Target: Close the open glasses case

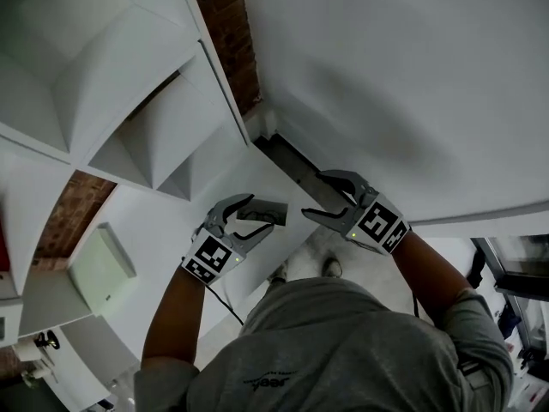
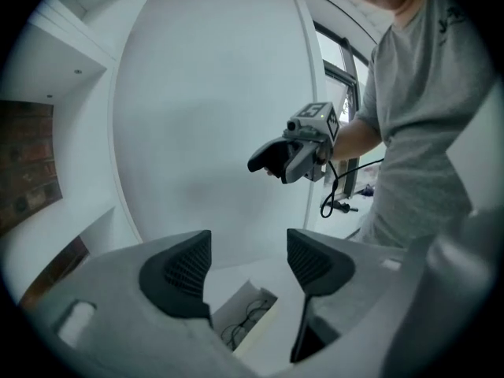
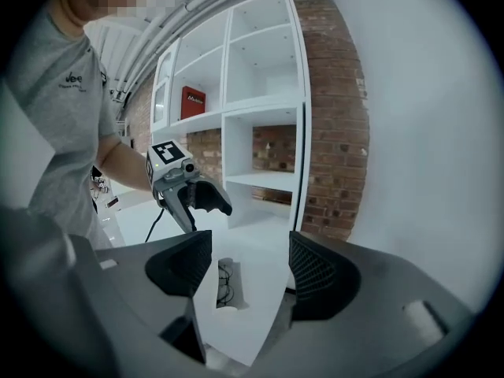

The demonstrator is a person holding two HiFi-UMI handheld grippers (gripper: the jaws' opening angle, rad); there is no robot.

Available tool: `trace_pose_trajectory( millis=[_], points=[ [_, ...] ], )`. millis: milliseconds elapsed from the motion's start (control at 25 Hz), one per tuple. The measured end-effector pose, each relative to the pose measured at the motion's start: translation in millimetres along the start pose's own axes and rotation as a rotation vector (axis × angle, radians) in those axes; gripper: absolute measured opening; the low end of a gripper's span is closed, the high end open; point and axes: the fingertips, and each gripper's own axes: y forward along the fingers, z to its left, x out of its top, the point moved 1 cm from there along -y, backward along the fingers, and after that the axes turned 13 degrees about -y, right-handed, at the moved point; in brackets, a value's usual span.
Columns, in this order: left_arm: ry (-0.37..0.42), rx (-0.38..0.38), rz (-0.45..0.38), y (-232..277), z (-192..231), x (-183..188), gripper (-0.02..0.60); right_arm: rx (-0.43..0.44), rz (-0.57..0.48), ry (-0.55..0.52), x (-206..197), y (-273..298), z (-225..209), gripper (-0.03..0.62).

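The open glasses case (image 1: pixel 273 214) lies on a white surface, a pair of dark-rimmed glasses inside it. In the left gripper view the case (image 2: pixel 250 315) shows low down, beyond and between the pads. In the right gripper view the case (image 3: pixel 227 283) lies a little left of the gap. My left gripper (image 1: pixel 248 220) (image 2: pixel 248 262) hovers just short of the case, open and holding nothing. Across from it, the right gripper (image 1: pixel 313 194) (image 3: pixel 250 266) is open and holds nothing. Each gripper faces the other: the right gripper (image 2: pixel 268 162) and the left gripper (image 3: pixel 206 208) both hang above the surface.
A white shelf unit (image 1: pixel 129 101) (image 3: pixel 264 93) stands against a brick wall (image 1: pixel 227 33) (image 3: pixel 335 116); a red box (image 3: pixel 193 101) sits on one shelf. A large white curved wall (image 1: pixel 412 75) fills the right. A black cable (image 2: pixel 335 195) trails from the right gripper.
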Motion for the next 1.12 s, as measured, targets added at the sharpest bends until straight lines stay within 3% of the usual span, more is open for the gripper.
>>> trace_pose_trajectory(
  millis=[400,680,880,1120],
  points=[
    [0.121,-0.09,0.176,31.8,43.0,-80.8,0.323,0.136,0.122,0.011,-63.0,88.9,39.4,0.324],
    [0.221,-0.169,0.301,49.9,49.1,-134.4,0.36,0.203,0.214,0.007,-104.2,128.1,64.0,0.341],
    [0.315,-0.178,0.354,63.8,61.6,-161.7,0.388,0.238,0.275,-0.012,-133.1,152.1,73.2,0.368],
    [0.34,-0.176,0.379,71.9,73.3,-177.3,0.393,0.254,0.32,-0.04,-155.1,167.6,81.6,0.376]
  ],
)
